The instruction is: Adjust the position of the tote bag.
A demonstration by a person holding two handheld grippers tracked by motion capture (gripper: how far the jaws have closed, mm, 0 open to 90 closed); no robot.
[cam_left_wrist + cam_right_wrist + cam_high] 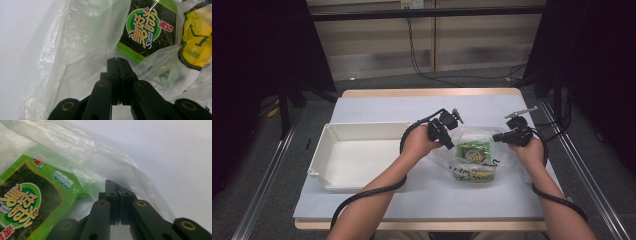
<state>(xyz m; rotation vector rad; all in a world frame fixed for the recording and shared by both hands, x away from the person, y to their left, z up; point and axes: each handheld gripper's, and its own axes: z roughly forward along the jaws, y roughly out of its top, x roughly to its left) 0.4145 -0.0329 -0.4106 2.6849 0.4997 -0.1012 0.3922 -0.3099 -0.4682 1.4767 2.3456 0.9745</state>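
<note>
- Near edge of the white counter [377,200]: your forearms come in low, each hand carrying a gripper toward the clear plastic bag [472,155] lying right of centre.
- At the bag: the left gripper [117,61] has its fingers pressed fully together on the bag's left film; the right gripper [116,185] is likewise closed tight, pinching a fold at the bag's right edge.
- Inside the bag: a green seaweed snack packet [147,30] and a yellow packet [197,40] lie flat, side by side.
- Handling, by judgement: the film is thin, soft and slippery, likely to stretch or slide; the load looks light. Take hold of doubled film near the mouth, not the packets.
- Farther left: the white tray [362,130] stands empty, just beside the bag.
</note>
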